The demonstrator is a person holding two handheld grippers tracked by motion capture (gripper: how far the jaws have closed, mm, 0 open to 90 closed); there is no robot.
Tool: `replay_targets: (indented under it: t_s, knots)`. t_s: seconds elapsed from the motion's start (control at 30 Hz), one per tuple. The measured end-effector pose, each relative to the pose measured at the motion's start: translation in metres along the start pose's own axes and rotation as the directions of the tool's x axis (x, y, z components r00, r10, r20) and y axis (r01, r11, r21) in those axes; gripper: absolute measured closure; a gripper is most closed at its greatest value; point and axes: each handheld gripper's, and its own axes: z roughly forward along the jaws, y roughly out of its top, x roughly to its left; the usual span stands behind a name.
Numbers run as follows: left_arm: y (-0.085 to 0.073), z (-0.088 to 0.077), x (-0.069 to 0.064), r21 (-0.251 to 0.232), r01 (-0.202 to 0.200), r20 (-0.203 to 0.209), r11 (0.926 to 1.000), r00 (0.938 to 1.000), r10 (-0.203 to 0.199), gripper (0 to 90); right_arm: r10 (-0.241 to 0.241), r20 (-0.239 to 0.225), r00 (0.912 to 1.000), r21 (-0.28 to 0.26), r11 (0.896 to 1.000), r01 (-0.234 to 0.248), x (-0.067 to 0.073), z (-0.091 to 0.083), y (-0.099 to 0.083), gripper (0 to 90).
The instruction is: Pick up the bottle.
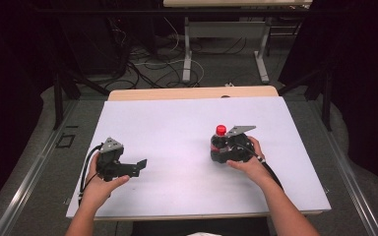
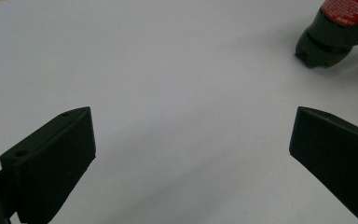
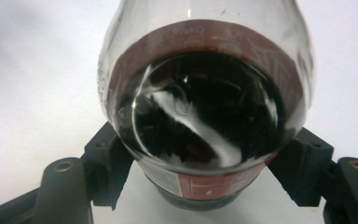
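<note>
Dark cola filled the bottle (image 3: 205, 116) that my right gripper (image 1: 228, 147) had clamped by its body, both jaws pressed against the sides, its red cap (image 1: 220, 130) poking up above my hand. It stood on the right half of the white table (image 1: 177, 128). My left gripper (image 1: 128, 168) lay well apart with jaws spread wide on nothing. By my reckoning the grasp was done; lifting, moving or opening the bottle remained.

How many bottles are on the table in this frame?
1. A cola bottle with a red cap stands right of centre on the white table, clamped in the right gripper. None elsewhere.
</note>
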Motion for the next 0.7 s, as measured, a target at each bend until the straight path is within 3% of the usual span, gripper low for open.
replay_targets:
  t_s: [0.1,0.2,0.3,0.33,0.43,0.47,0.6,0.7]
  knots:
    - [0.002,-0.001,-0.003,-0.009,-0.01,0.014,0.9999,0.9999,0.01,1.1,-0.01,-0.038,0.9992,-0.038,0.999,0.009,0.013,-0.006,0.001,28.7]
    - [0.004,-0.002,-0.007,-0.012,-0.015,0.034,0.9998,0.9993,0.015,1.5,-0.05,-0.074,0.996,-0.048,0.998,0.046,0.031,-0.017,0.002,28.7]
    - [0.008,-0.004,-0.014,-0.014,-0.037,0.065,0.9992,0.9972,0.038,1.5,-0.077,-0.097,0.9923,-0.043,0.996,0.073,0.04,-0.021,0.003,28.8]
    - [0.009,-0.004,-0.018,-0.022,-0.042,0.073,0.9989,0.9964,0.043,1.5,-0.088,-0.112,0.9899,-0.031,0.996,0.085,0.044,-0.023,0.004,28.8]
    - [0.016,-0.006,-0.028,-0.033,-0.068,0.116,0.9971,0.9907,0.072,1.4,-0.124,-0.159,0.9795,-0.06,0.991,0.116,0.058,-0.028,0.004,28.8]
    - [0.017,-0.007,-0.032,-0.037,-0.075,0.129,0.9965,0.9886,0.079,1.4,-0.124,-0.159,0.9795,-0.06,0.991,0.116,0.058,-0.028,0.004,28.8]
    - [0.026,-0.011,-0.05,-0.079,-0.108,0.187,0.9911,0.9748,0.121,3.0,-0.161,-0.207,0.965,-0.075,0.986,0.148,0.074,-0.031,0.001,28.8]
    - [0.036,-0.016,-0.062,-0.101,-0.143,0.245,0.9845,0.9556,0.164,6.2,-0.179,-0.223,0.9583,-0.066,0.984,0.168,0.078,-0.032,0.001,28.8]
